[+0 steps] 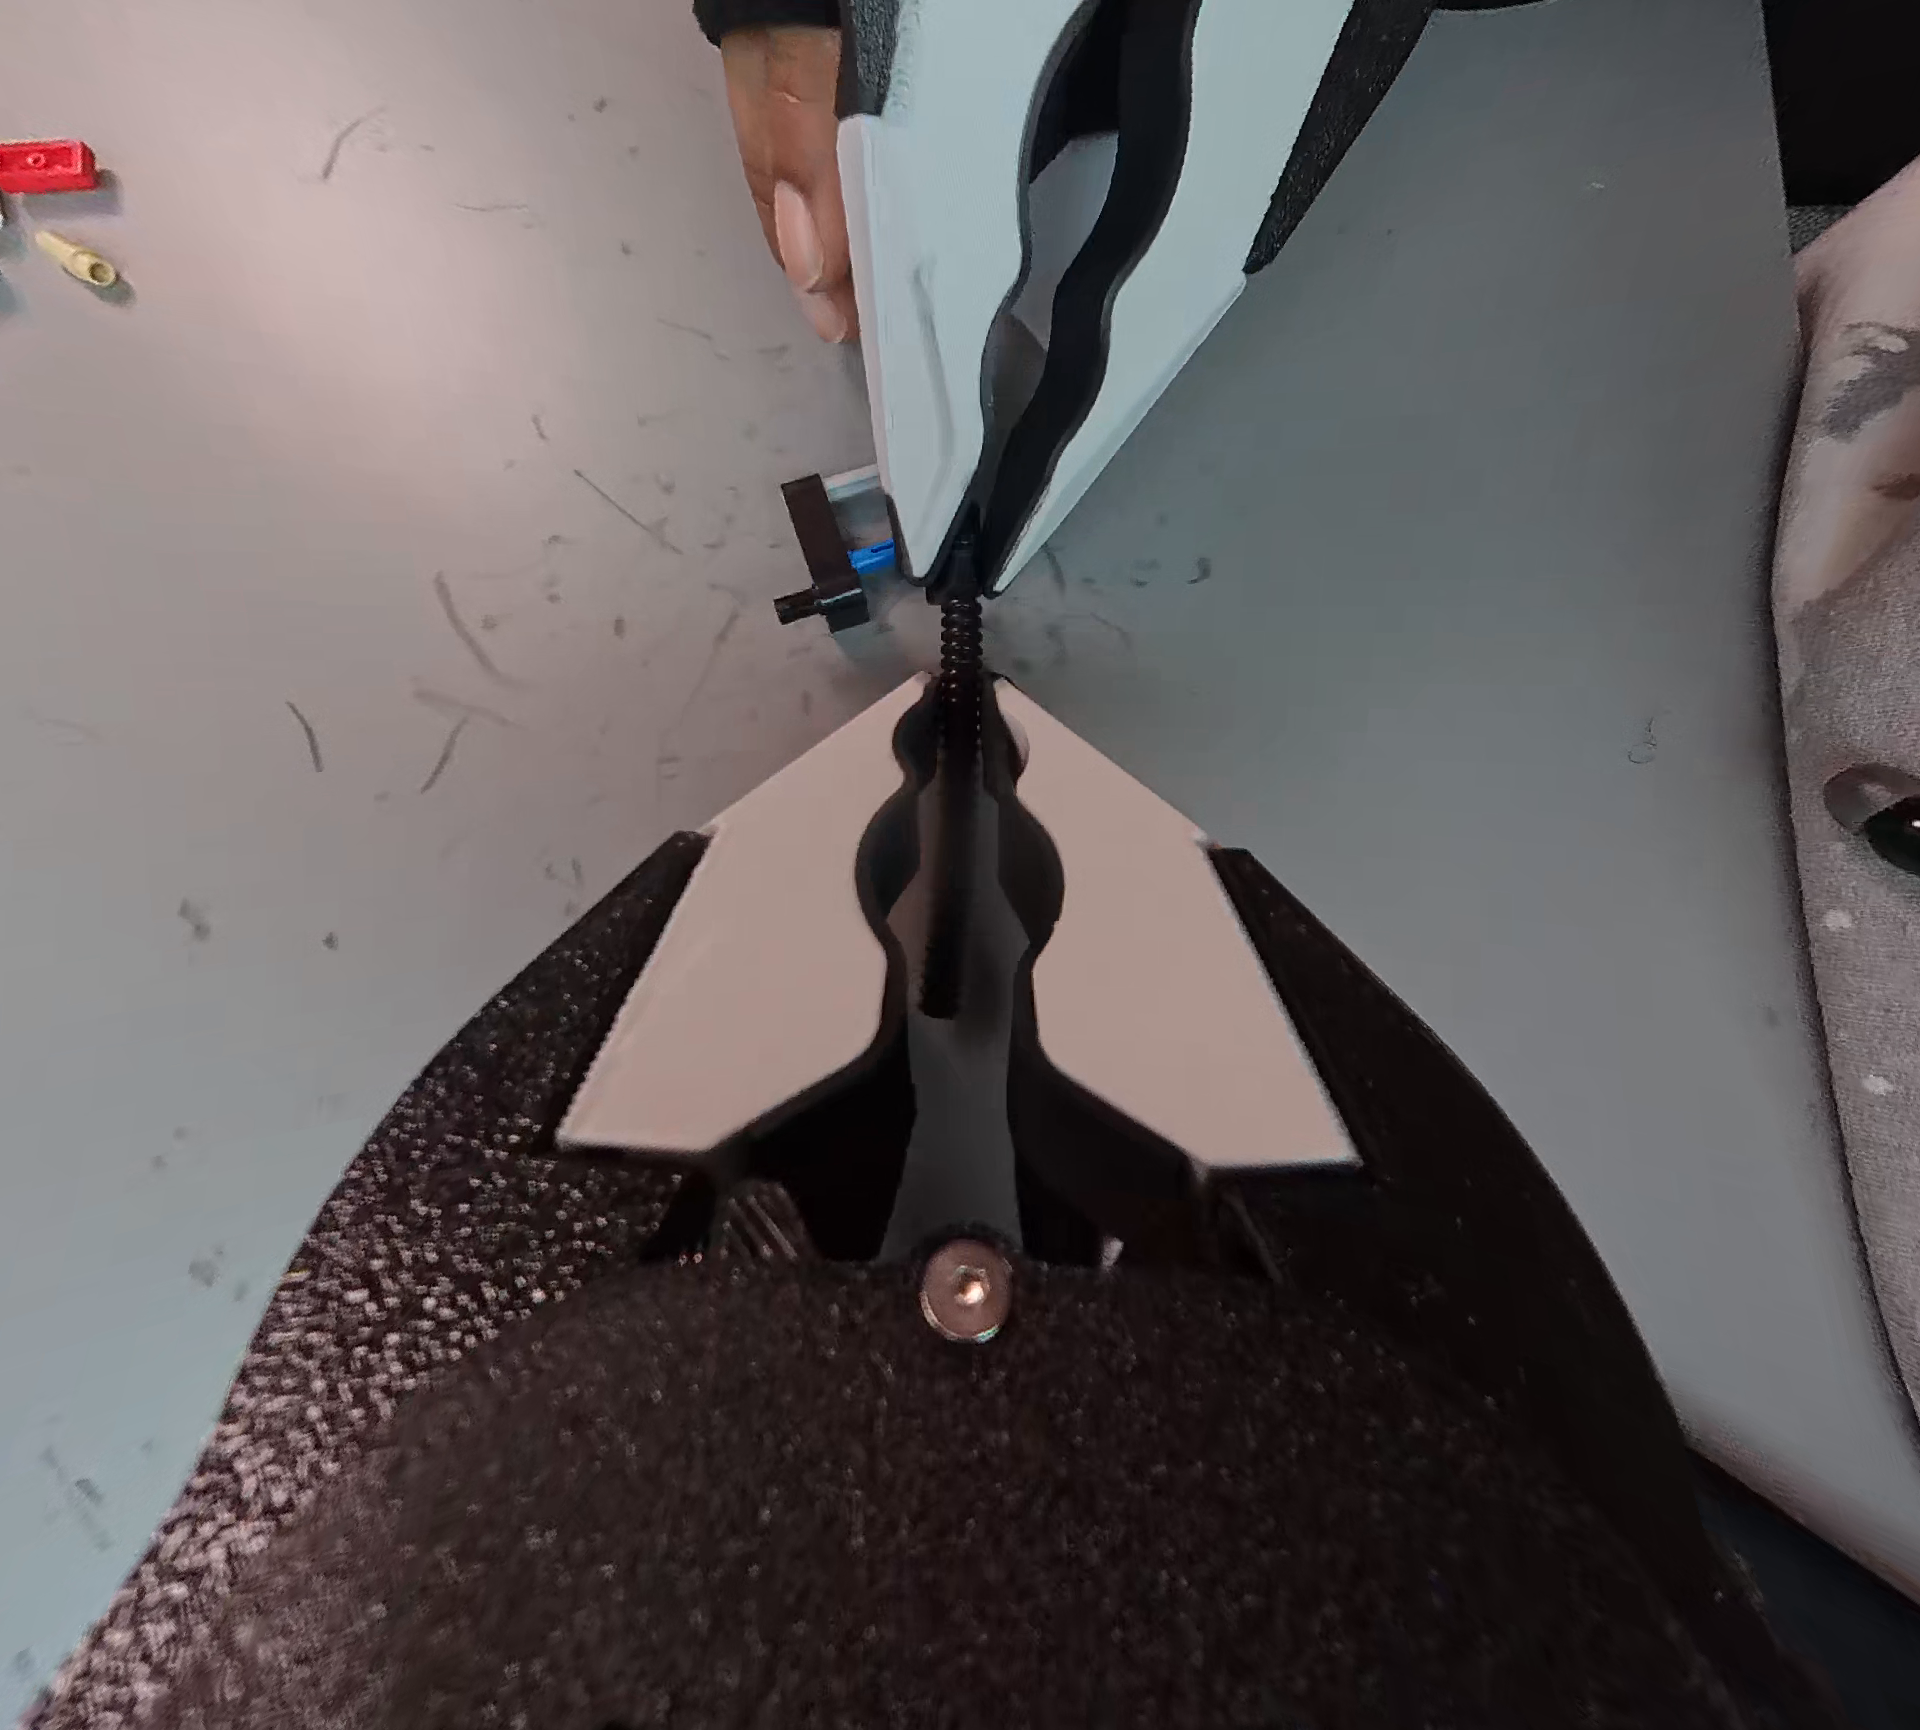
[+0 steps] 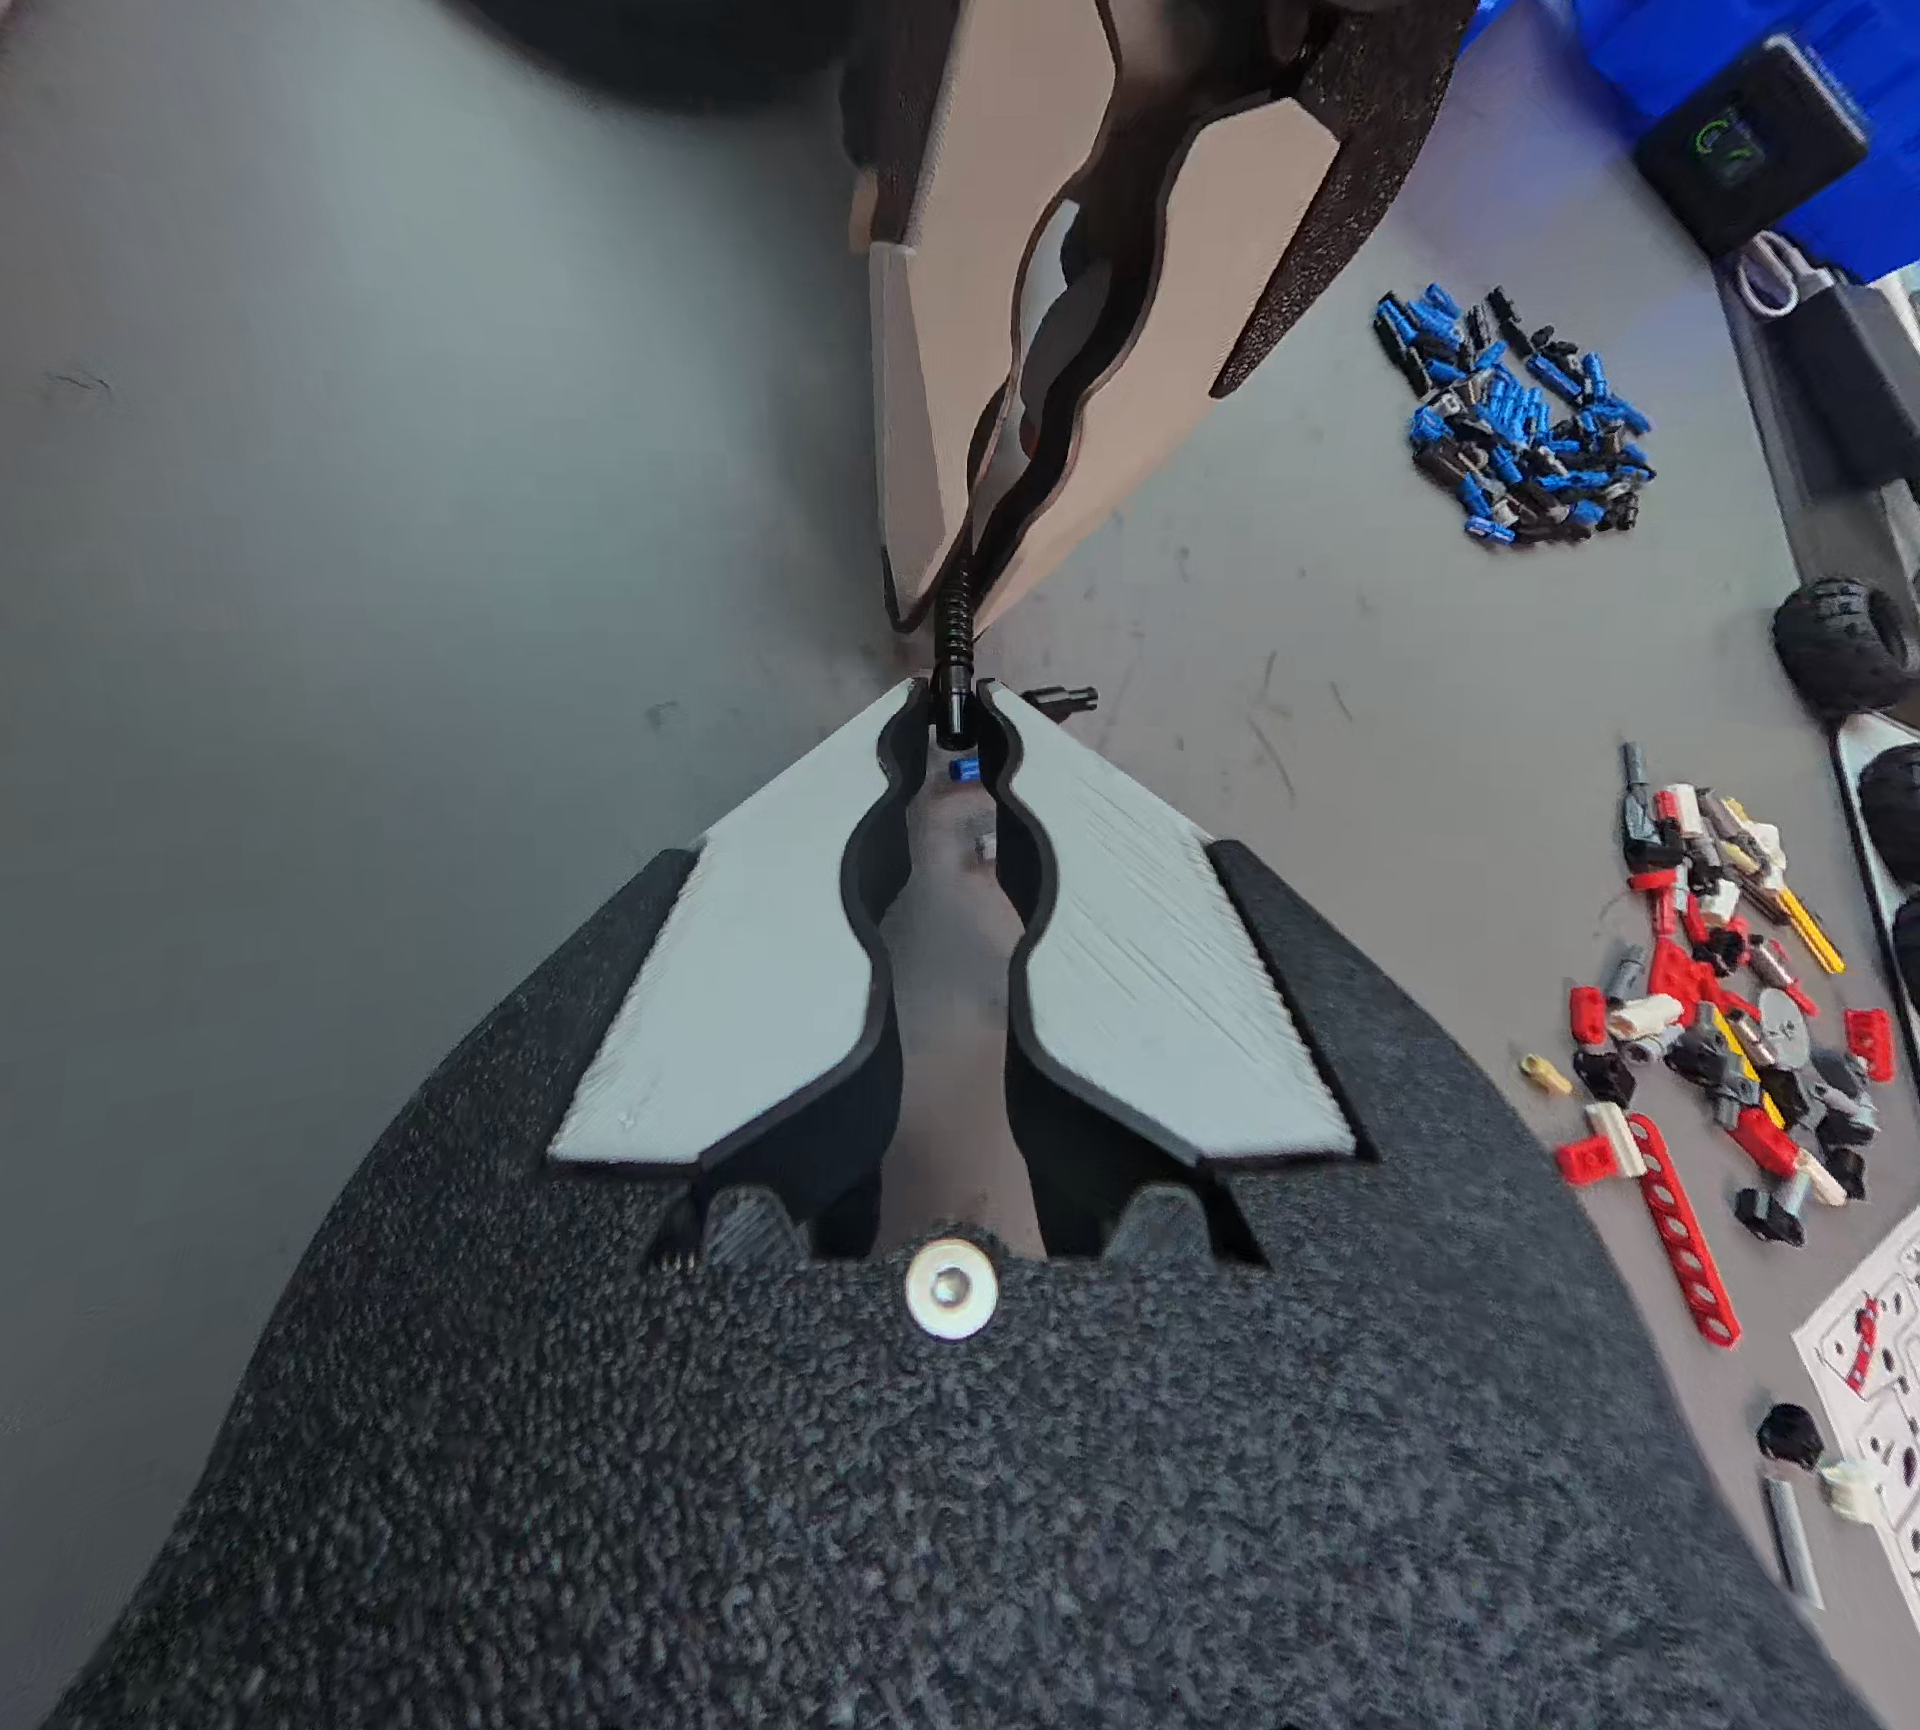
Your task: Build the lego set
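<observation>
While both claws meet nose to nose above the grey counter (image 1: 312, 953), a thin black ribbed rod (image 1: 953, 641) spans the gap between them. The left claw (image 1: 956, 693) is clenched along most of the rod's length, and the right claw (image 2: 951, 704) grips the rod's smooth end cap at its very tips. The rod looks light and somewhat bendy, with ridges that should resist slipping; a hold close to the ends seems wise, since squeezing mid-span could bow it. Just beside the right claw, on the counter, lies a small dark piece with a blue pin (image 1: 831, 553). Well off to the side sit a heap of blue and black pins (image 2: 1512, 418), a pile of red and grey parts (image 2: 1725, 1005) and a black tyre (image 2: 1844, 652).
</observation>
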`<state>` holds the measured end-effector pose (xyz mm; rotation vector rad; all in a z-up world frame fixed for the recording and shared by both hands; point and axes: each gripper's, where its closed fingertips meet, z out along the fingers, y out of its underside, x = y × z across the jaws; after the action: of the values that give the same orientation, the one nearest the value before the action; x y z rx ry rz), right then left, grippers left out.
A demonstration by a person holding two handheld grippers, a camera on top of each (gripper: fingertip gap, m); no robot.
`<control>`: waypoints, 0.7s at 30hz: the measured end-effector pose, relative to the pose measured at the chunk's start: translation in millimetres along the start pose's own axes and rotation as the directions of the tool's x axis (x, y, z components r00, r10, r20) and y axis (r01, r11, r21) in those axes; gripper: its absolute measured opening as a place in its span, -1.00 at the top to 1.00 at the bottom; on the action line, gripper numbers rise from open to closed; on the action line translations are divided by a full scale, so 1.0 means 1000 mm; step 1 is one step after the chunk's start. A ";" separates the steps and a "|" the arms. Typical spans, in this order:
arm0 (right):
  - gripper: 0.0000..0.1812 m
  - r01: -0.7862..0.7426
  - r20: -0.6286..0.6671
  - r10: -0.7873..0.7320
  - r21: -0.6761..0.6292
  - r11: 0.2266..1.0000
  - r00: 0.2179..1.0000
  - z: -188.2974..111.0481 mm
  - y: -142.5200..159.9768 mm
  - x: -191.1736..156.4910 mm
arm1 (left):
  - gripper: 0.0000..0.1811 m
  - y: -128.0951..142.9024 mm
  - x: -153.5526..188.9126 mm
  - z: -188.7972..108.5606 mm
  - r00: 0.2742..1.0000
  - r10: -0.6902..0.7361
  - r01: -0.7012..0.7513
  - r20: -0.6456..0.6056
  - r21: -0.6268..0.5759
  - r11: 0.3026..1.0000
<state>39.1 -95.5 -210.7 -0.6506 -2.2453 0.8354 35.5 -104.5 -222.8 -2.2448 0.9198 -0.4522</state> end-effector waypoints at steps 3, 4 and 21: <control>0.70 -0.049 0.048 0.051 -0.034 0.998 0.998 -0.002 0.006 -0.002 | 0.93 0.001 -0.001 0.001 1.000 -0.013 0.013 0.002 -0.012 1.000; 0.62 -0.095 0.081 0.098 -0.032 0.995 0.992 -0.006 0.006 -0.002 | 0.93 0.001 -0.001 0.000 1.000 -0.018 0.018 0.002 -0.013 1.000; 0.70 -0.224 0.254 0.275 -0.211 0.952 0.927 -0.006 0.025 0.004 | 0.89 -0.002 0.001 0.003 0.998 -0.058 0.058 -0.005 -0.018 0.998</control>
<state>45.7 -74.1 -223.0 -0.9732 -2.5512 0.9035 38.8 -102.4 -223.4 -2.2922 0.8663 -0.4789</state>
